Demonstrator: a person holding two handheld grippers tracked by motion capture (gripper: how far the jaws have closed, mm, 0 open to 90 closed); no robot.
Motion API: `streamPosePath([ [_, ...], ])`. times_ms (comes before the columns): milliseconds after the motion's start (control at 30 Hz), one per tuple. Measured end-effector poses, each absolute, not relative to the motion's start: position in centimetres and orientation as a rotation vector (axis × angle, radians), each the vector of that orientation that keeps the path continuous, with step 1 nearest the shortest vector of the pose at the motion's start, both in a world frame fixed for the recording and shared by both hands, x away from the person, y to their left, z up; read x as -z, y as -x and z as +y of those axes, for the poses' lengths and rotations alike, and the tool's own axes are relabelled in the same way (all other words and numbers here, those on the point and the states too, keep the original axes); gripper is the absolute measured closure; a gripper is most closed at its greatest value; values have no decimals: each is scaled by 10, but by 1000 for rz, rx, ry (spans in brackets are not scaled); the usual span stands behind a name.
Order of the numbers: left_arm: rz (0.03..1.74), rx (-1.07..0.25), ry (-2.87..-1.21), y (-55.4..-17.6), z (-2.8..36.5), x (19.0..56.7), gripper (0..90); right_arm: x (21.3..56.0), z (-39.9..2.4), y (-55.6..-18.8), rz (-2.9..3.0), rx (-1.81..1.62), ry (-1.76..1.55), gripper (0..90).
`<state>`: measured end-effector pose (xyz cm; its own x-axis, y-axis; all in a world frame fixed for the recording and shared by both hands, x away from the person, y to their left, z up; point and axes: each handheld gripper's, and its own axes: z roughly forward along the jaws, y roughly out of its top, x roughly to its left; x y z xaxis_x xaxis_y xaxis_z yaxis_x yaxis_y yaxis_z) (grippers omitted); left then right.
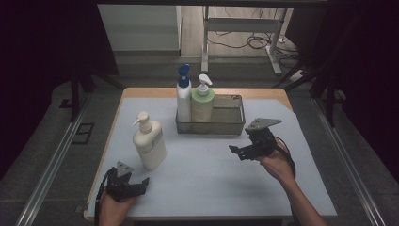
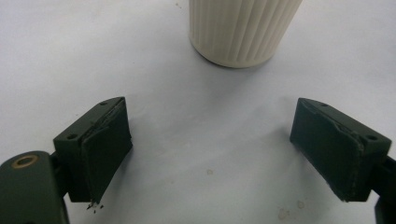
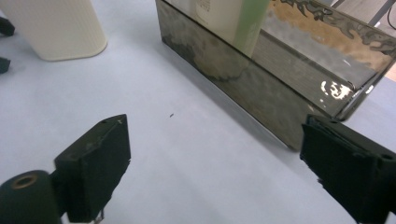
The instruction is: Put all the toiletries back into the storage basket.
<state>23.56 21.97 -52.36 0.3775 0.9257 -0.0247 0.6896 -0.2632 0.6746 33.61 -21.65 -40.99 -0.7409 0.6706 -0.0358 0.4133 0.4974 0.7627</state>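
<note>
I count three pump bottles. Two stand upright inside the wire basket [image 1: 234, 123] at the far middle of the table: a white bottle with a blue pump [image 1: 183, 94] and a green bottle [image 1: 202, 101] just beside it. The third, a cream bottle [image 1: 149, 141], stands alone on the table toward my left, well apart from the basket.

I hold two grippers. My left gripper [image 1: 141, 183] sits near the table's front edge, jaws apart and empty, pointing at the cream bottle's base. My right gripper [image 1: 237, 151] hovers just in front of the basket, jaws wide and empty.

A pale blue mat [image 1: 207, 179] covers the wooden table. Beyond it lie grey floor, a white desk frame and loose cables.
</note>
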Motion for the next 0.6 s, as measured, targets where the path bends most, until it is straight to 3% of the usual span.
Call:
streamPosePath([
  [333,1381,-510,-2045,-236,220,523,119,418,-240,-314,2396,-1106,-922,0],
  [600,1386,-509,-2041,-235,220,523,120,442,-255,-301,2399,-1081,-947,0],
])
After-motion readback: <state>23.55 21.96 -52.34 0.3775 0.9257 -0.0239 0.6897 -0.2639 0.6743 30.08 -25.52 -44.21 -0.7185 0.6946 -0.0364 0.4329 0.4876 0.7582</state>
